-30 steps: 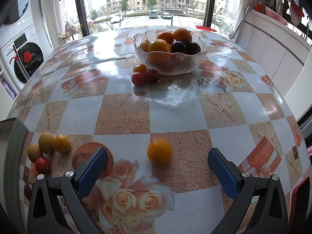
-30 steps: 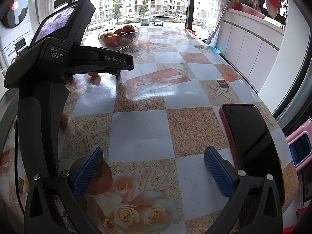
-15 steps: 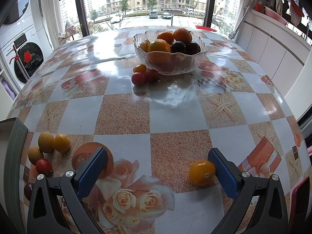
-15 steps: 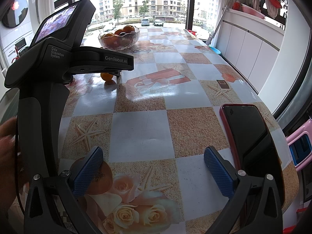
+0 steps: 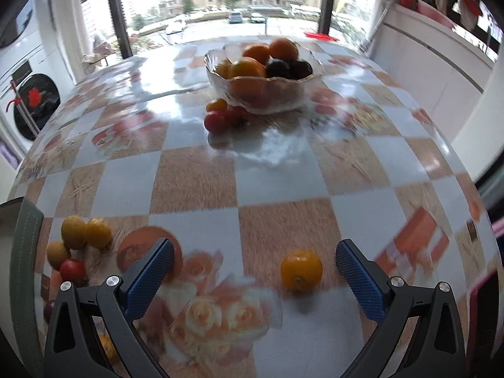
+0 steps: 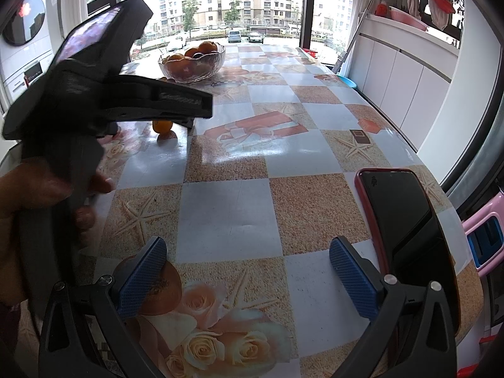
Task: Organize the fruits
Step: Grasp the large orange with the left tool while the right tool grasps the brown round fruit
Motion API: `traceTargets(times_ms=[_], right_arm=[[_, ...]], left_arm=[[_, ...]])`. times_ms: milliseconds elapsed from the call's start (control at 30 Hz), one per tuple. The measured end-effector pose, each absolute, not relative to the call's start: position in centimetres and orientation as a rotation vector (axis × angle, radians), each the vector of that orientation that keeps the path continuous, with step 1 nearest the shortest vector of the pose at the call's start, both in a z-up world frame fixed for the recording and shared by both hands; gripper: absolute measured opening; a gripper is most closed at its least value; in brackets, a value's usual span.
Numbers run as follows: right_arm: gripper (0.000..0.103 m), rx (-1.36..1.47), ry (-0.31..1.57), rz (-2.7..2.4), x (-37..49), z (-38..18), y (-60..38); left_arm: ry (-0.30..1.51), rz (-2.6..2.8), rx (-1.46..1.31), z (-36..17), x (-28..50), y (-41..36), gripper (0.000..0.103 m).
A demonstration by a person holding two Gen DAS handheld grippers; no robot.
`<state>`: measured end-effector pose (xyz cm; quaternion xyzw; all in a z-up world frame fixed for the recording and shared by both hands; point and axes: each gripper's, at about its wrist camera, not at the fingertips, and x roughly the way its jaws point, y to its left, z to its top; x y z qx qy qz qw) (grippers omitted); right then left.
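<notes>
A small orange fruit (image 5: 301,269) lies on the table between the fingers of my open left gripper (image 5: 253,266), nearer the right finger, touching neither. It also shows in the right wrist view (image 6: 162,126) under the left gripper's body (image 6: 104,94). A glass bowl (image 5: 264,82) with oranges and dark plums stands at the far middle of the table, and shows in the right wrist view (image 6: 192,61) too. Small tomatoes (image 5: 217,118) lie in front of it. Several small yellow and red fruits (image 5: 77,244) lie at the near left. My right gripper (image 6: 247,266) is open and empty.
A phone in a red case (image 6: 406,226) lies on the table by my right gripper's right finger. The table edge (image 5: 469,170) runs along the right, with white cabinets beyond. A grey chair back (image 5: 23,267) stands at the left edge.
The orange fruit rolled right across the table in the left wrist view, then my left gripper shifted right so the fruit sits between its fingers. The right gripper stayed still.
</notes>
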<state>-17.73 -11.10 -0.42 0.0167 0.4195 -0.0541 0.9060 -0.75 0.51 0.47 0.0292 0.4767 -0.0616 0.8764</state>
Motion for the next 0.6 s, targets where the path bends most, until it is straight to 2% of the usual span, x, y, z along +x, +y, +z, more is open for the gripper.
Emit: traceTargets(times_ms=[267,433,600], right_arm=[[0.103,0.032,0.879,-0.101,-17.5,-0.5,-11.2],[0.103,0.038,0.952,-0.038,-16.4,-0.1,-10.8],[0.103,0.062,0.946,0.054,-14.7,0.8,-9.7]], left_arm=[[0.843,-0.130,0.029,6.0,-8.6,5.5,0.103],[0.937,-0.077,-0.047,4.1,-11.7,10.8,0.103],[1.008,-0.031,-0.030,1.2,-12.1,11.8,0.103]])
